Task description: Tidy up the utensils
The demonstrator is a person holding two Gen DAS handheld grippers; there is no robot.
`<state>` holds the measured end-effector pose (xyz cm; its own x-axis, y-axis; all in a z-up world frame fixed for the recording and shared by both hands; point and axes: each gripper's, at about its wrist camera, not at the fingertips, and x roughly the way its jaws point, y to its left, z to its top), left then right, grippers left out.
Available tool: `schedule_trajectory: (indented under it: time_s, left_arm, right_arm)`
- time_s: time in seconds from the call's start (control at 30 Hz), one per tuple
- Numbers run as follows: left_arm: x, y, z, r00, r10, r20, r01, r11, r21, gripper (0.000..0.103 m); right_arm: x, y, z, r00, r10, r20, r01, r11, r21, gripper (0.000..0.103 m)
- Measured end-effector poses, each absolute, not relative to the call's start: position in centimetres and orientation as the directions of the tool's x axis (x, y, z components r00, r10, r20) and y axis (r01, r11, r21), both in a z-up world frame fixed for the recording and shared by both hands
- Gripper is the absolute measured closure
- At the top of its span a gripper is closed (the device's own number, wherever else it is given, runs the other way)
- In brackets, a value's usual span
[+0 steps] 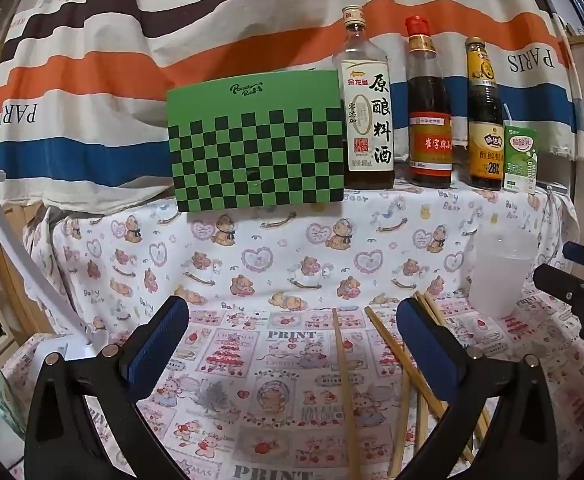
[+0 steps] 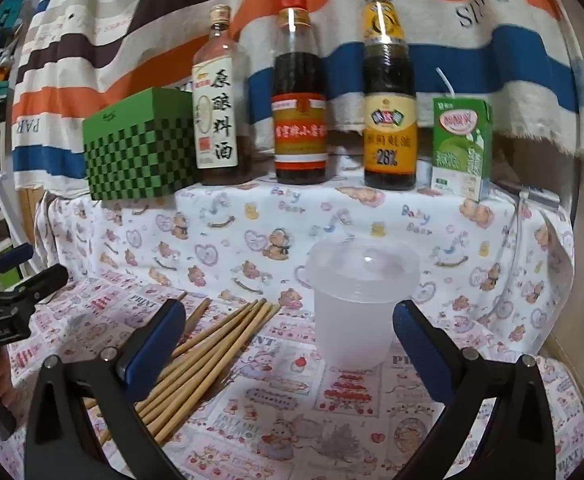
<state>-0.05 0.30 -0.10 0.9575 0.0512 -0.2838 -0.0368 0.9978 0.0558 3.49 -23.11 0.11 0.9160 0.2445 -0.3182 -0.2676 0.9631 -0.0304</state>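
Observation:
Several wooden chopsticks (image 2: 211,344) lie loose on the patterned cloth, fanned out to the left of a translucent plastic cup (image 2: 356,300) that stands upright. My right gripper (image 2: 289,314) hovers open in front of the cup, with nothing between its blue pads. In the left wrist view the chopsticks (image 1: 344,384) lie between and under the fingers of my left gripper (image 1: 292,312), which is open and holds nothing. The cup (image 1: 500,276) stands to its right, and the other gripper (image 1: 572,280) shows at the right edge.
On a raised, cloth-covered ledge behind stand a green checkered box (image 1: 257,146), three sauce bottles (image 1: 368,112) (image 1: 428,116) (image 1: 486,120) and a green drink carton (image 1: 520,160). A striped cloth hangs behind. A white lamp arm (image 1: 23,256) slants at the left.

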Motion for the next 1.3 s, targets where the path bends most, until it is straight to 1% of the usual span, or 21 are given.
schedule_trajectory:
  time_s: [0.07,0.17,0.43,0.67,0.83,0.9,1.17,1.3]
  left_arm:
    - [-0.05,0.30,-0.10,0.958,0.050,-0.284,-0.035,0.998,0.058,0.000]
    - [-0.06,0.26,-0.10,0.957,0.051,-0.285,-0.036,0.998,0.057,0.000]
    - [-0.06,0.25,-0.09,0.957,0.051,-0.284,-0.037,0.998,0.057,0.000]
    - [-0.10,0.25,-0.10,0.957,0.052,-0.286,-0.037,0.998,0.057,0.000]
    - [-0.03,-0.04,-0.19,0.957,0.062,-0.284,-0.042,0.996,0.074,0.000]
    - [-0.19,-0.14,-0.16,0.960,0.052,-0.277,-0.032,0.997,0.076,0.000]
    - [0.08,0.30,-0.11,0.956,0.028,-0.292,-0.015,0.999,0.046,0.000]
    - [0.21,0.32,-0.11,0.952,-0.011,-0.304,0.021,0.999,0.029,0.000]
  right_arm:
    - [3.03,-22.71,0.20,0.918,0.257,-0.303,-0.285,0.957,-0.052,0.000]
    - [2.96,-22.41,0.20,0.915,0.265,-0.306,-0.297,0.953,-0.062,0.000]
    - [3.34,-22.27,0.08,0.908,0.264,-0.326,-0.290,0.956,-0.035,0.000]
    - [3.17,-22.40,0.03,0.913,0.262,-0.314,-0.292,0.955,-0.050,0.000]
    - [3.42,-22.55,0.00,0.907,0.263,-0.329,-0.288,0.957,-0.029,0.000]
    - [3.40,-22.55,0.02,0.908,0.265,-0.324,-0.289,0.957,-0.027,0.000]
    - [3.41,-22.31,0.06,0.907,0.273,-0.320,-0.297,0.954,-0.028,0.000]
    - [3.37,-22.33,0.03,0.907,0.274,-0.320,-0.297,0.954,-0.025,0.000]
